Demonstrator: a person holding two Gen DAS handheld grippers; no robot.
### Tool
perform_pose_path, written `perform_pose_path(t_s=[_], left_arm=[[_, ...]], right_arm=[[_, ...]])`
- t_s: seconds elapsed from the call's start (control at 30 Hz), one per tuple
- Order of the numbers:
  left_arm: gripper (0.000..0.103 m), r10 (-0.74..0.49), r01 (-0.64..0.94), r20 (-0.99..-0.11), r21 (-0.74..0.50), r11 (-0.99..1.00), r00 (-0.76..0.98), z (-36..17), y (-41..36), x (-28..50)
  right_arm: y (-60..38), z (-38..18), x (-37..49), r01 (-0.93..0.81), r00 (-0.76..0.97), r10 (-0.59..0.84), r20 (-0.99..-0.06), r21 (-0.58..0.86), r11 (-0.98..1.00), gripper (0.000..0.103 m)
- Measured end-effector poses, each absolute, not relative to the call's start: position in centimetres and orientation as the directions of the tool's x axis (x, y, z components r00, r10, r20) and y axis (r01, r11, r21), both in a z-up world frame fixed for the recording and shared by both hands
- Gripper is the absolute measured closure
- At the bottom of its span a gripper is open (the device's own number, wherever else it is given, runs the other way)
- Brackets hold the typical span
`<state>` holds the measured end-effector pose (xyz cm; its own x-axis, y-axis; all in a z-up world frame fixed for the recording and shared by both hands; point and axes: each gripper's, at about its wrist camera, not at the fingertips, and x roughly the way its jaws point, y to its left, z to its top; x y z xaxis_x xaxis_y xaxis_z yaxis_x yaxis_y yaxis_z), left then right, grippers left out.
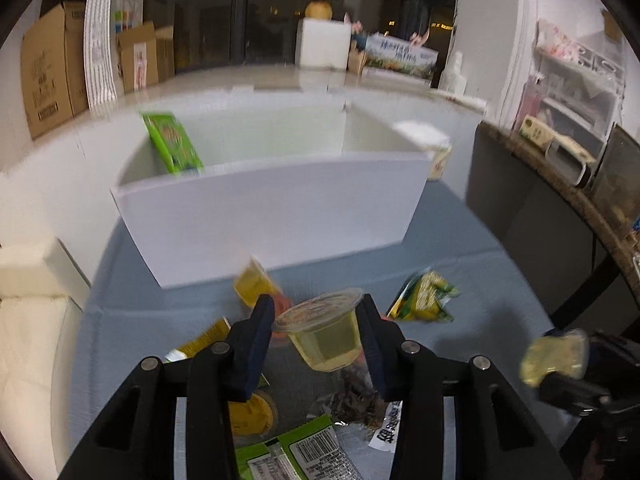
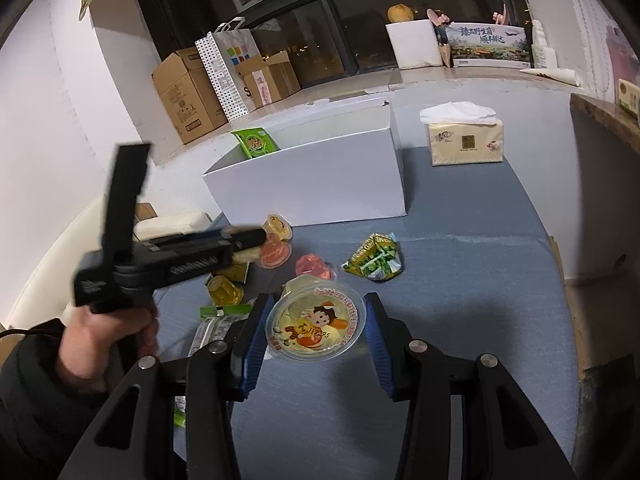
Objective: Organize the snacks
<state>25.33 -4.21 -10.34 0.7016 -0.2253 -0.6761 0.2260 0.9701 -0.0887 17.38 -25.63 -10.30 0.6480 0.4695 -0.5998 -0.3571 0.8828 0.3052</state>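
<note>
Jelly cups sit clenched in both grippers' jaws: left gripper [image 1: 318,334] and right gripper [image 2: 316,328] both face the white box [image 1: 276,208] straight ahead, left nearer.

Note the tissue box [image 2: 466,140] standing on the blue table [image 2: 460,280], near its far edge, with white tissue protruding from its top. Along the far window ledge you see 2 brown cardboard boxes [image 2: 186,94] side by side, with a dotted white paper bag [image 2: 226,72] upright between them. Further right on the ledge stands a white foam block [image 2: 414,44] carrying a round yellow fruit [image 2: 400,12]. Beside the block lies a printed carton [image 2: 490,46]. The dark window [image 2: 352,20] spans the wall behind the ledge.
</note>
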Motion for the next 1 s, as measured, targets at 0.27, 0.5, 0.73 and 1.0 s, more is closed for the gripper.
perform_pose_path(t_s=[0.27,0.5,0.73,1.0], left_arm=[[0.057,-0.222,0.219,-0.61,-0.08,0.972,0.761,-5.1,-1.6,26.9],[0.057,-0.227,0.203,-0.615,-0.11,0.973,0.755,-4.7,0.4,29.9],[0.057,-0.231,0.208,-0.627,-0.112,0.972,0.744,-6.4,0.7,29.5],[0.057,-0.269,0.237,-0.645,-0.138,0.962,0.715,-8.4,-0.8,28.3]], right_arm=[[-23.5,-7.1,20.8,-0.401,0.677,0.47,-0.567,0.252,0.881,0.069],[-21.1,-5.1,27.0,-0.426,0.671,0.44,-0.597,0.175,0.887,0.09],[-23.5,-7.3,26.9,-0.359,0.674,0.397,-0.622,0.194,0.913,0.061],[-32.1,-9.9,18.4,-0.145,0.756,0.194,-0.625,0.129,0.981,0.011]])
